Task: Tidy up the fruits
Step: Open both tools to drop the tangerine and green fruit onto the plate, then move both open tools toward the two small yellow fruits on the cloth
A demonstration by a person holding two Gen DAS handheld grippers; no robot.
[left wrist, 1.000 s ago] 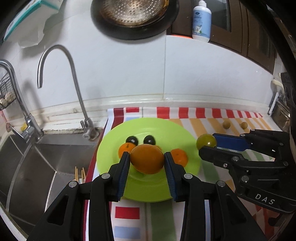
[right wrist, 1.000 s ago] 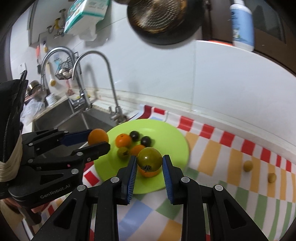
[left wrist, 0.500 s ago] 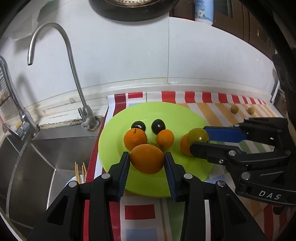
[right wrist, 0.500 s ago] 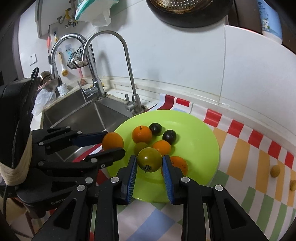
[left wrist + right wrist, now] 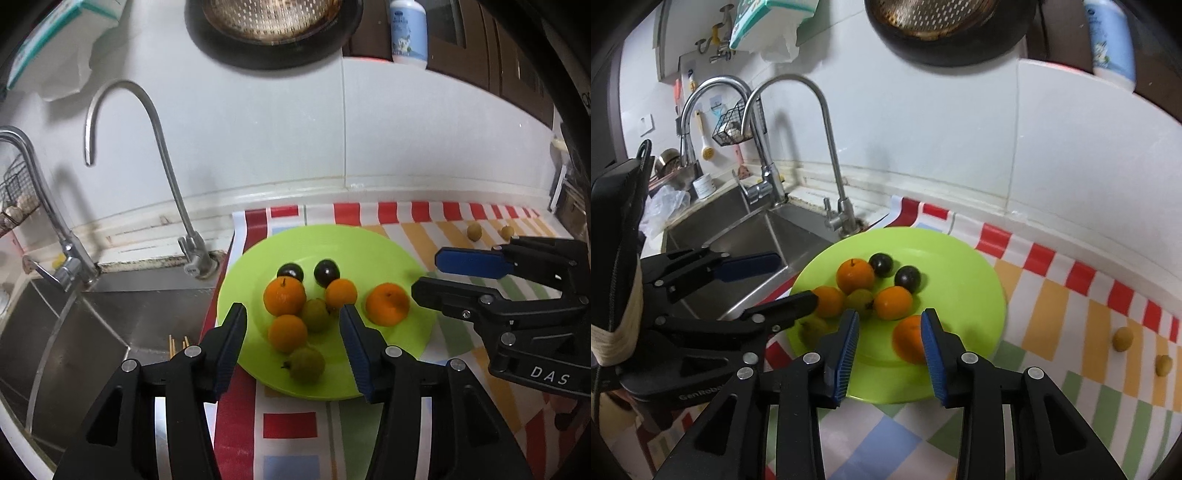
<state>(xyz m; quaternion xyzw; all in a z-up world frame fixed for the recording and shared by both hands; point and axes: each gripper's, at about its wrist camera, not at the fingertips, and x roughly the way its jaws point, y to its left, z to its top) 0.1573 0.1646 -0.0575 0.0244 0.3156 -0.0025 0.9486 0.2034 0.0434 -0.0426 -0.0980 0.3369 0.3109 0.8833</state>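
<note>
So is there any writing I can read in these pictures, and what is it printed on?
"DAS": white letters on the right gripper body, seen from the left wrist.
"GenRobo", cut off by a finger: on the left gripper body.
White bottle label: blurred, unreadable.
Teal and white pack print: too small to read.

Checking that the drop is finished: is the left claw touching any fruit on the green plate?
Apart. The left wrist view shows the left claw open, its blue pads clear on both sides of the fruit on the green plate; its jaws have just been opening.
</note>
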